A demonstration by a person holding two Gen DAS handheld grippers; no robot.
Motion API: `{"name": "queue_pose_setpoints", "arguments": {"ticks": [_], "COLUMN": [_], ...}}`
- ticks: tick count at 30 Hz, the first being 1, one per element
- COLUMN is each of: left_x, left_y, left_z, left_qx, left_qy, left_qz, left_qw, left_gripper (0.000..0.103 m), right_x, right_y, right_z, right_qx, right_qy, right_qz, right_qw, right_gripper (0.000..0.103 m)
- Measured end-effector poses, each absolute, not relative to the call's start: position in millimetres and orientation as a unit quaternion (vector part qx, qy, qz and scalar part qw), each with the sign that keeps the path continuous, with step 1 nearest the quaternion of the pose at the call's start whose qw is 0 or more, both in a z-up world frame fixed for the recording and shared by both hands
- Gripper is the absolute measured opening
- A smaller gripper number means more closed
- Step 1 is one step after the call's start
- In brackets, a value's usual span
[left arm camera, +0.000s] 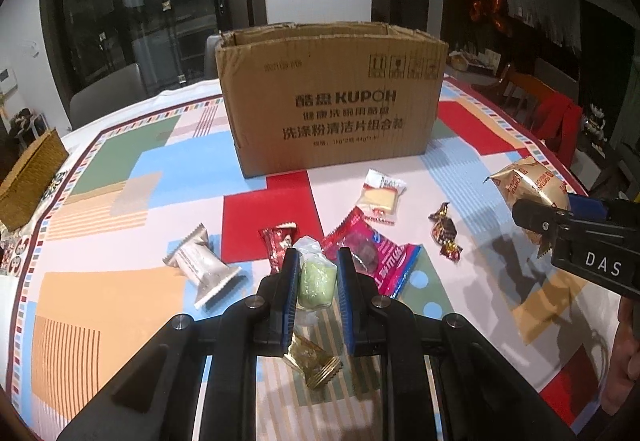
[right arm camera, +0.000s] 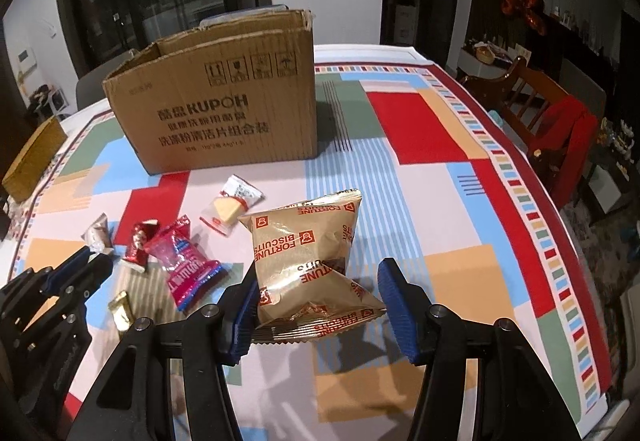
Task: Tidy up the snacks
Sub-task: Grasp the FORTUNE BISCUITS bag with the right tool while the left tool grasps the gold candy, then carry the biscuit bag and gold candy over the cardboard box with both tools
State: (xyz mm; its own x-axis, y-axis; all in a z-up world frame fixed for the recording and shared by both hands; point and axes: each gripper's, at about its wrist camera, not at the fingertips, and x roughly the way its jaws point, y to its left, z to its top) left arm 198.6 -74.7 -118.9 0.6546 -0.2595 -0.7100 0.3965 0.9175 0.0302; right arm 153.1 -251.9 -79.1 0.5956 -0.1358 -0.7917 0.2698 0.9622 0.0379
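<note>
A patchwork tablecloth [left arm camera: 120, 177] in red, blue, green, orange and pink blocks covers the table, with a striped border at its edge. At far left a woven basket [left arm camera: 32, 185] sits on the cloth. Behind it, dark glass doors [left arm camera: 132, 1] and a white wall. Mid-table stands an open cardboard box [left arm camera: 332, 97], printed KUPOH, flaps up.

In front of the box the snacks lie loose: a silver pack [left arm camera: 204, 267], a red wrapper [left arm camera: 276, 241], a magenta pack [left arm camera: 372, 253], a clear cake pack [left arm camera: 380, 201] and a dark twist candy [left arm camera: 446, 237].

The left gripper [left arm camera: 318, 285] is clamped on a green sweet [left arm camera: 316, 281] in clear wrap, held off the cloth; a gold wrapper [left arm camera: 314, 367] lies on the table beneath it. The right gripper [right arm camera: 316, 301] has its left pad pressed to a gold biscuit bag [right arm camera: 308, 261], lifted clear of the table; the right pad's contact is hard to make out.

The left view alone shows the twist candy and the green sweet, and catches the biscuit bag at its right edge. The right view alone shows the bag's FORTUNE BISCUITS print, the cloth's right border, and a wooden chair [right arm camera: 532, 97] with a red garment [right arm camera: 572, 137] draped over it. On the far right, dark shelving and coppery balloons [right arm camera: 528, 9].
</note>
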Motion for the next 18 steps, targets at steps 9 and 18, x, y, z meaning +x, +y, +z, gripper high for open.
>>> {"name": "queue_pose_setpoints", "arguments": {"ticks": [9, 18], "left_x": [202, 213], "left_y": [-71, -73], "left_z": [-99, -80], "left_qx": [0.085, 0.076], "left_qy": [0.357, 0.340], "left_qz": [-0.176, -0.177], "left_qw": [0.913, 0.920], "left_gripper": [0.019, 0.019], "right_x": [154, 161], "right_y": [-250, -250], "right_z": [-61, -39], "right_qx": [0.076, 0.073], "right_qy": [0.417, 0.395], "right_qz": [-0.113, -0.113], "right_qw": [0.899, 0.909], "right_gripper": [0.057, 0.057]}}
